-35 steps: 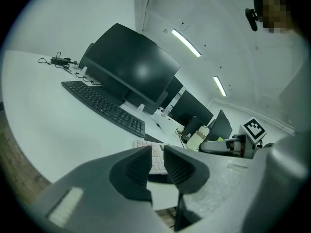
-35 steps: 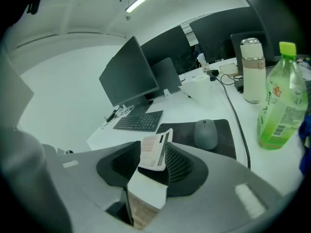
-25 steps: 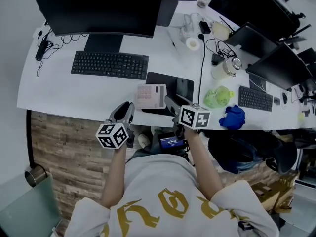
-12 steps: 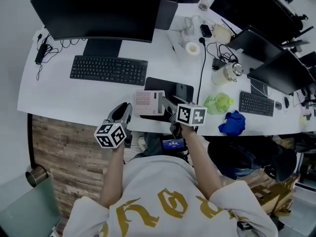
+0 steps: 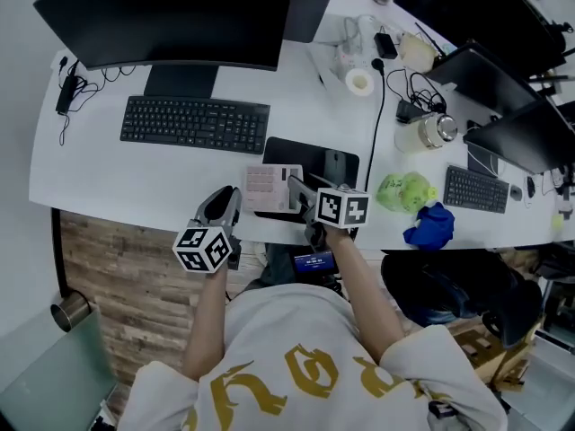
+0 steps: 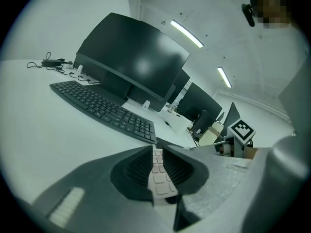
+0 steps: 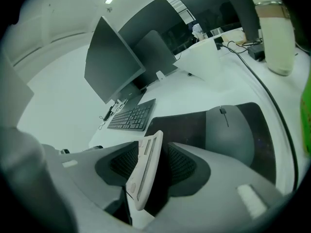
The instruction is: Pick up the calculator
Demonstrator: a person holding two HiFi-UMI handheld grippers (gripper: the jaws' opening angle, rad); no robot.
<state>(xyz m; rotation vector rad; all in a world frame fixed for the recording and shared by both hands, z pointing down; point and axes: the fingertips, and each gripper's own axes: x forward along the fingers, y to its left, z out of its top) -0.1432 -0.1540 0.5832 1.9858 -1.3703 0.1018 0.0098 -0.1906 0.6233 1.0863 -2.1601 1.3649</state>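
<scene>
Gripping the calculator (image 5: 274, 187) at the desk's (image 5: 108, 173) near edge, left gripper (image 5: 235, 197) and right gripper (image 5: 296, 187) both clench it; lifting next probably needs both rising evenly.

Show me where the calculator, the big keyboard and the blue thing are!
pale flat calculator (image 5: 265, 185): head view, on its keys, between the two tools.
long black keyboard (image 5: 195, 124): head view, middle of its key rows.
crumpled blue cloth (image 5: 429, 224): head view, middle of the bundle.
</scene>
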